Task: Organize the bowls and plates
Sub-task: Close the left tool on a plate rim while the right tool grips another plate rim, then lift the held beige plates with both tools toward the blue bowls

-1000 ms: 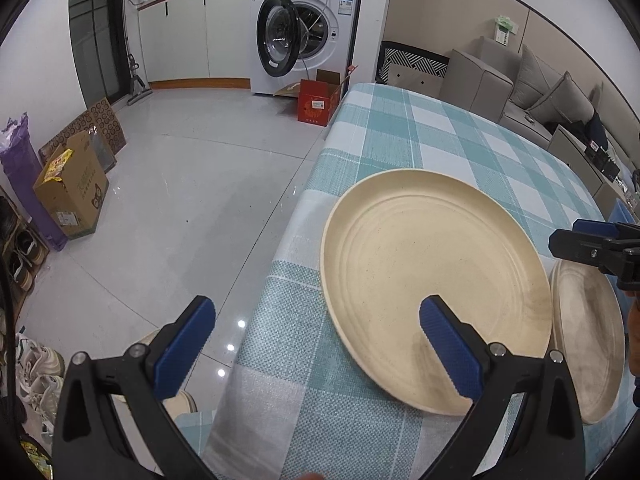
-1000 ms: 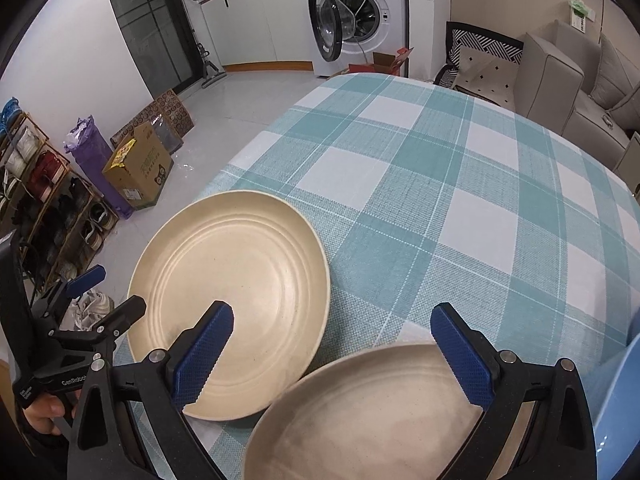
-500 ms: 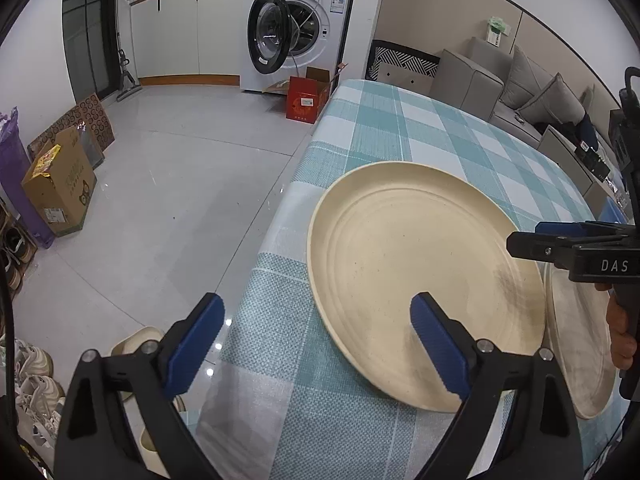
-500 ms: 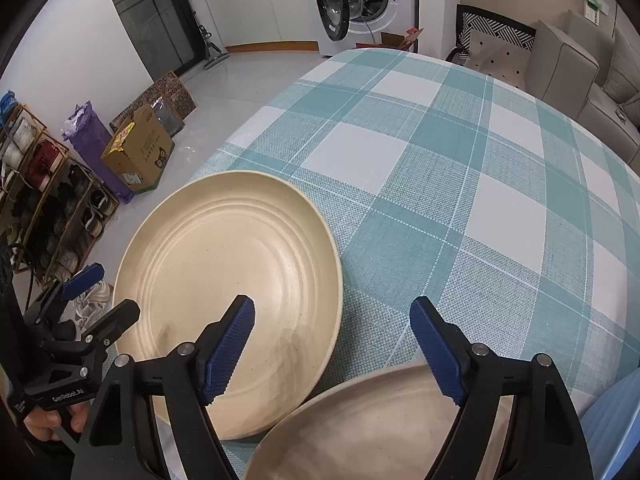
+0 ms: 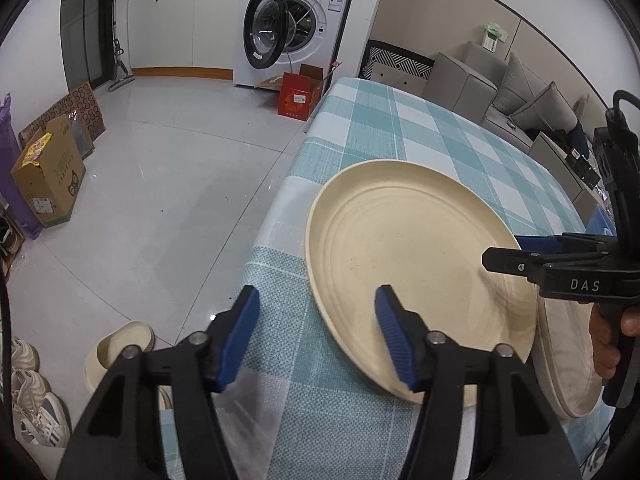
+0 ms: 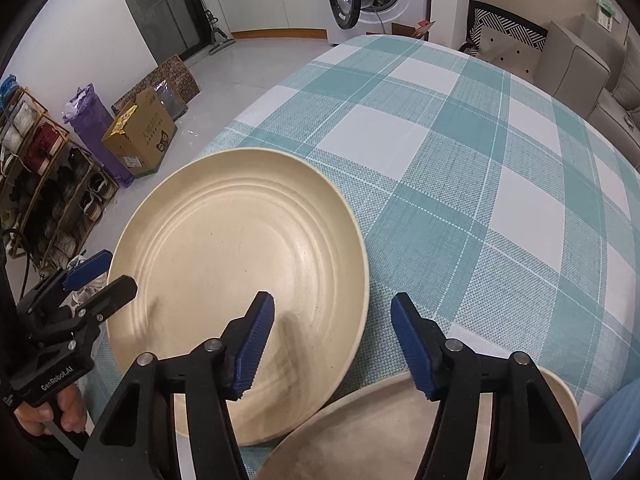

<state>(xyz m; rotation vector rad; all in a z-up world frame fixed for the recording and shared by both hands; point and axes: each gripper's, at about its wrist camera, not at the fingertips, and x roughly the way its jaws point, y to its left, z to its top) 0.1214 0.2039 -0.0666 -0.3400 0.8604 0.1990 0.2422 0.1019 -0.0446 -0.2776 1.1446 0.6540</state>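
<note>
Left gripper (image 5: 316,334) closing astride the near-left rim of the cream plate (image 5: 420,268), pads not yet pressing. Right gripper (image 6: 332,344) closing astride that plate's right rim, likewise not gripping. Second plate (image 6: 360,440) just beside, its edge tucked beneath the first, at the tabletop (image 6: 460,168) corner. Farther off, checked cloth, then washing machine (image 5: 296,24).

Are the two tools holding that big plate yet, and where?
Not yet. The left tool and right tool each straddle an edge of the big cream plate, closing. Their pads do not yet press its rim, so nothing is held.
</note>
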